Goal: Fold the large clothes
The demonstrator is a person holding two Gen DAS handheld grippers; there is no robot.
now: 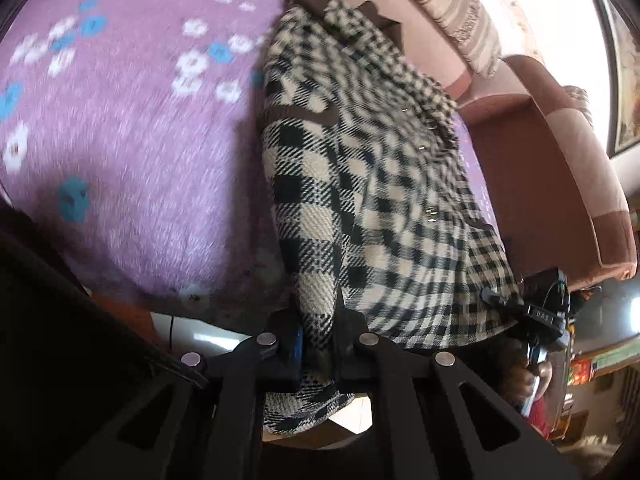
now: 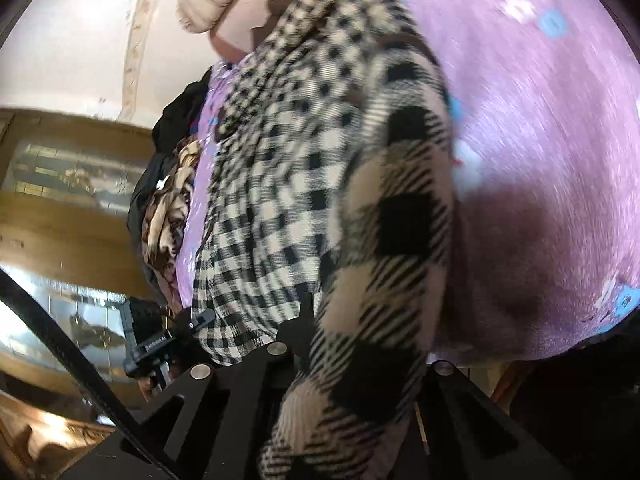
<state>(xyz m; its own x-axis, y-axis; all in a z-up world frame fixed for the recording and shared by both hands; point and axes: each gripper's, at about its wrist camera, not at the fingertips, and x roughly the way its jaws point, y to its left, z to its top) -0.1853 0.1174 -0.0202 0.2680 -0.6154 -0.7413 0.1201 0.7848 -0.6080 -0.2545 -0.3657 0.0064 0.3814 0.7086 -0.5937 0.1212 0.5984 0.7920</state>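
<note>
Your left hand-held gripper (image 1: 318,344) is clamped on a fold of the checked garment (image 1: 360,184), cloth passing between its fingers; the garment stretches from there across the purple flowered bed cover (image 1: 120,140); your right hand-held gripper (image 1: 516,306) shows at the far hem in this view, pinching that edge. Right wrist view: the garment (image 2: 304,184) drapes over the near fingers, so you cannot tell their grip from here; only this view shows a brown patterned cloth (image 2: 168,208) and a wooden cabinet (image 2: 60,220); only the left shows the pink sofa (image 1: 560,160).
</note>
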